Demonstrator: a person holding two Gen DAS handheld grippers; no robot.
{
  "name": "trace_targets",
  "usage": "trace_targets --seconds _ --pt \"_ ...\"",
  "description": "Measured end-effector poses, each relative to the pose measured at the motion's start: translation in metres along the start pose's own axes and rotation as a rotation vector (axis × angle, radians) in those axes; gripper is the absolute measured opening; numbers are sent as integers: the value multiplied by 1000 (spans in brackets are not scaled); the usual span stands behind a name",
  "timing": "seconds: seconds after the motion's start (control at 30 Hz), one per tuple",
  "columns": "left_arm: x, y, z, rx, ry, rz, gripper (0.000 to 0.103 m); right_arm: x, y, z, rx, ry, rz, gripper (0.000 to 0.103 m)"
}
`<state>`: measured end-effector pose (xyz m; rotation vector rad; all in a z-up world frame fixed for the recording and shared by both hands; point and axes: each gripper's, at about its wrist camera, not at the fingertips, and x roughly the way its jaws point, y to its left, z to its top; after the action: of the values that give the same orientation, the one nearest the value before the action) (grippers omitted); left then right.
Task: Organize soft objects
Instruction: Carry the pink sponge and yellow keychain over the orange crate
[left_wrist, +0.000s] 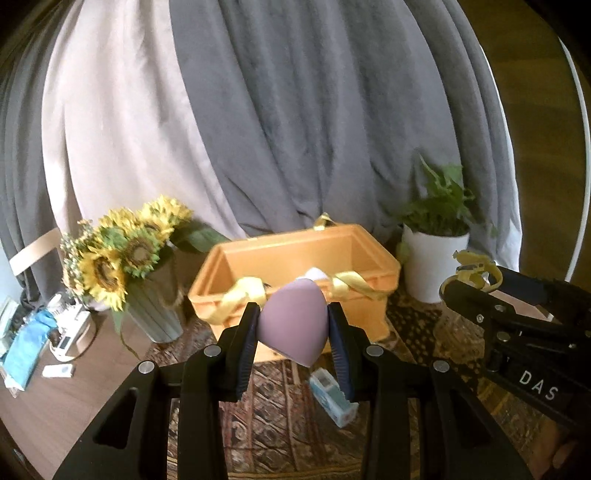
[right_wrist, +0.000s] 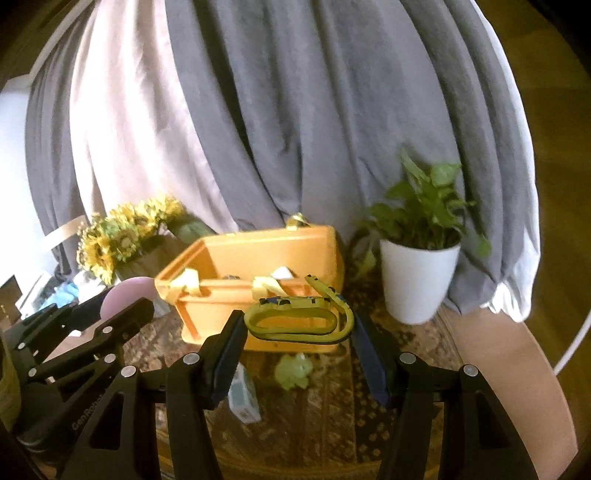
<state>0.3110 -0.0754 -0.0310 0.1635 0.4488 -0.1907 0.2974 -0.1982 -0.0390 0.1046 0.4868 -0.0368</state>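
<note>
The left gripper (left_wrist: 291, 325) pinches a smooth, mauve, teardrop-shaped makeup sponge (left_wrist: 291, 323) between its dark ribbed pads, held above the patterned rug-like cloth (left_wrist: 280, 424). The right gripper (right_wrist: 299, 321) clamps a flattened yellow rubbery band loop (right_wrist: 295, 321), black-marked, across its jaws. Both grippers tilt gently downward, side by side, facing the bin. On the cloth below lie a small blue-white packet (left_wrist: 332, 398) and a crumpled green soft lump (right_wrist: 295, 371). Just beyond stands an orange plastic bin (left_wrist: 295, 258) with yellow ribbon handles, flanked by sunflowers (left_wrist: 118, 254) and a white potted plant (right_wrist: 417, 273), before grey curtains (left_wrist: 314, 110).

Both hand-held grippers (left_wrist: 291, 325) (right_wrist: 299, 332) clamped, raised
</note>
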Motion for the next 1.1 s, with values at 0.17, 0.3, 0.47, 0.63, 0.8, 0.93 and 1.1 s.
trace_targets --seconds 0.17,0.3,0.47,0.63,0.8,0.93,1.1 --pt "1 11 9 -4 -27 26 37 9 11 12 -17 -19 24 59" --pt "5 20 17 -12 -50 45 37 18 18 24 -34 -29 31 59" --pt "14 28 31 -13 -81 61 37 30 24 42 -63 -54 33 59" --pt "28 36 47 -24 -111 76 37 46 28 62 -87 -74 44 59" --pt "45 41 59 -27 -125 85 37 63 31 77 -107 -89 49 59" --pt "62 45 68 -32 -124 91 37 82 33 87 -116 -83 61 59" --pt "82 48 73 -39 -111 88 37 104 30 96 -113 -56 71 59"
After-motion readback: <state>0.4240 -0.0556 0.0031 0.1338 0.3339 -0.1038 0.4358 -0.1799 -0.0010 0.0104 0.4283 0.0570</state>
